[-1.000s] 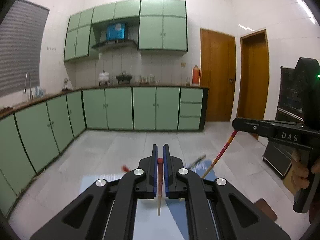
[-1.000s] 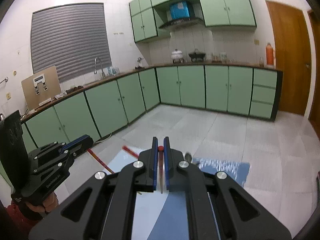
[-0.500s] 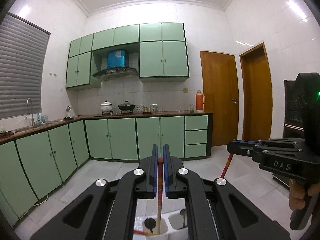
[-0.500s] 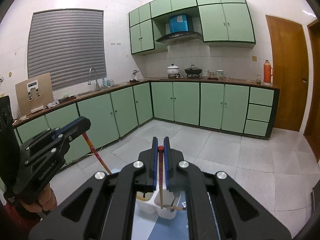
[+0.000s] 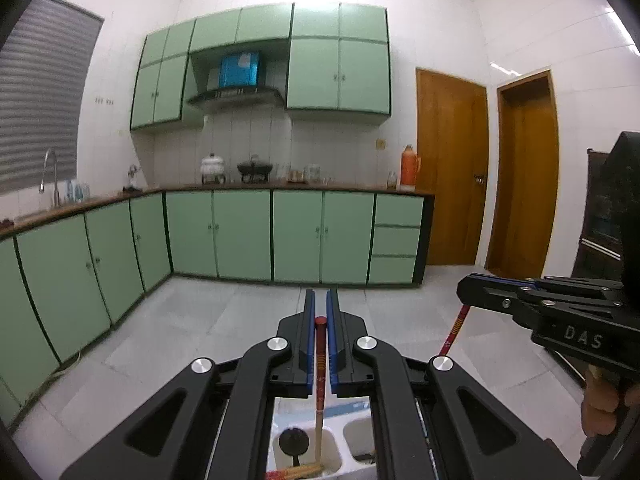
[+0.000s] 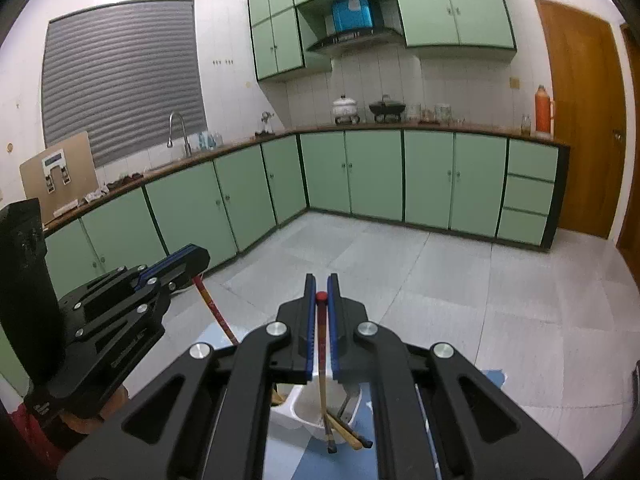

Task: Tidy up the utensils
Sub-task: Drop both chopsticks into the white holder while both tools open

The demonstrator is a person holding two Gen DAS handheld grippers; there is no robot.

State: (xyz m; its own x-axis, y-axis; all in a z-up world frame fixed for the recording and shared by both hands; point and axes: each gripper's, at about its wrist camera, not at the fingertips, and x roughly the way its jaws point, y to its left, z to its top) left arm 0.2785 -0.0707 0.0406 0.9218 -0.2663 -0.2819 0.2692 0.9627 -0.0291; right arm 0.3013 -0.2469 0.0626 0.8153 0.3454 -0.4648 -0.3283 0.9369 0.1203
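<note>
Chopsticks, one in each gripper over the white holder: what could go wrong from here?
1. The left gripper pinches its chopstick near the red top, so the long free end may swing and miss its compartment of the white holder.
2. The right gripper's chopstick hangs over utensils already lying crossed in the holder; it could jam on them.
3. The grippers are close together and could bump.

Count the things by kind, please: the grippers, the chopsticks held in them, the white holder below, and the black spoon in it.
Grippers: 2, the left gripper and the right gripper
Held chopsticks: 2, the left chopstick and the right chopstick
White holder: 1
Black spoon: 1
Total: 6
</note>
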